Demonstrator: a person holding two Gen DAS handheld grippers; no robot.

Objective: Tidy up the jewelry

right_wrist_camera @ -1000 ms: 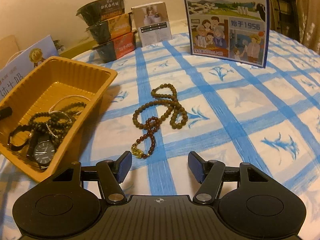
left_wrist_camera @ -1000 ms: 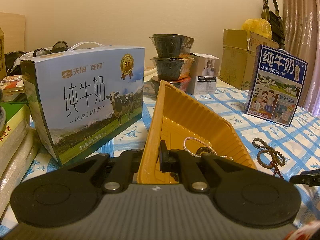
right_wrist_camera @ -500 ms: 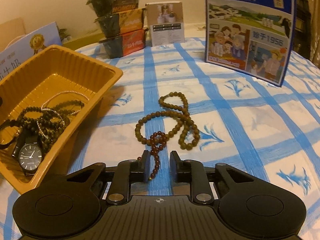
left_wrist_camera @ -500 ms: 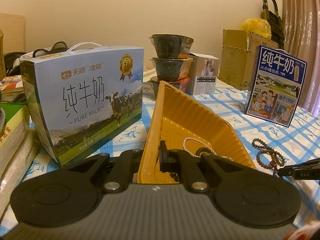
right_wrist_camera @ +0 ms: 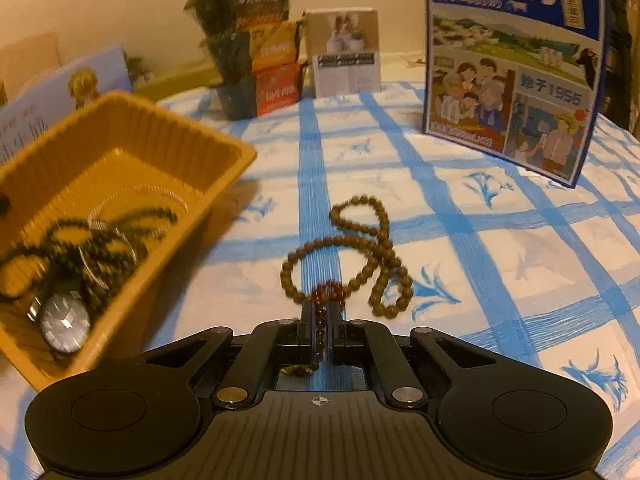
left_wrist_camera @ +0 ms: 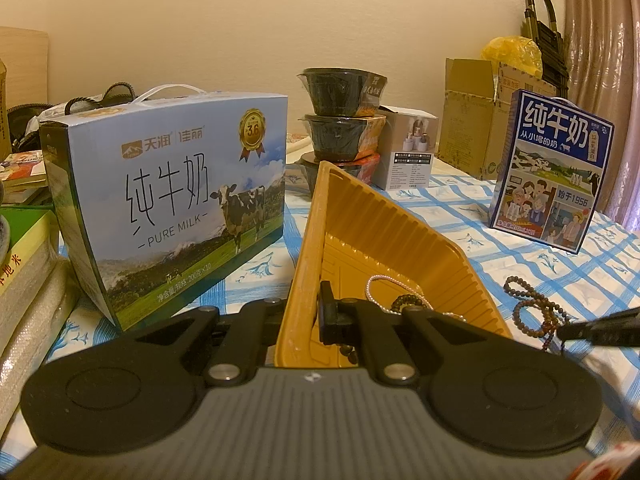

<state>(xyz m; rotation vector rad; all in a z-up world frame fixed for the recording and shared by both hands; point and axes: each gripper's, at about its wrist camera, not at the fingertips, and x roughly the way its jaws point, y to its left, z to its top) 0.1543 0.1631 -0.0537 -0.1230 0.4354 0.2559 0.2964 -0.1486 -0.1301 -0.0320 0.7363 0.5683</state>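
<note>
My left gripper (left_wrist_camera: 301,312) is shut on the near wall of the yellow plastic tray (left_wrist_camera: 384,236), which holds a pearl chain (left_wrist_camera: 380,282) and dark beads. In the right wrist view the tray (right_wrist_camera: 120,168) holds dark bead strings (right_wrist_camera: 100,236) and a wristwatch (right_wrist_camera: 64,322). My right gripper (right_wrist_camera: 320,320) is shut on a dark red bead bracelet (right_wrist_camera: 328,294) on the checked tablecloth. A long brown bead necklace (right_wrist_camera: 360,256) lies just beyond it, touching the red beads; it also shows in the left wrist view (left_wrist_camera: 532,308).
A blue-and-white milk carton box (left_wrist_camera: 168,200) stands left of the tray. A dark blue milk box (right_wrist_camera: 516,64) stands at the back right. Stacked black bowls (right_wrist_camera: 248,48) and a small white box (right_wrist_camera: 344,52) stand behind. Books (left_wrist_camera: 24,264) lie at far left.
My right gripper moved forward over the red bracelet and closed its fingers on it. My left gripper kept its hold on the tray.
</note>
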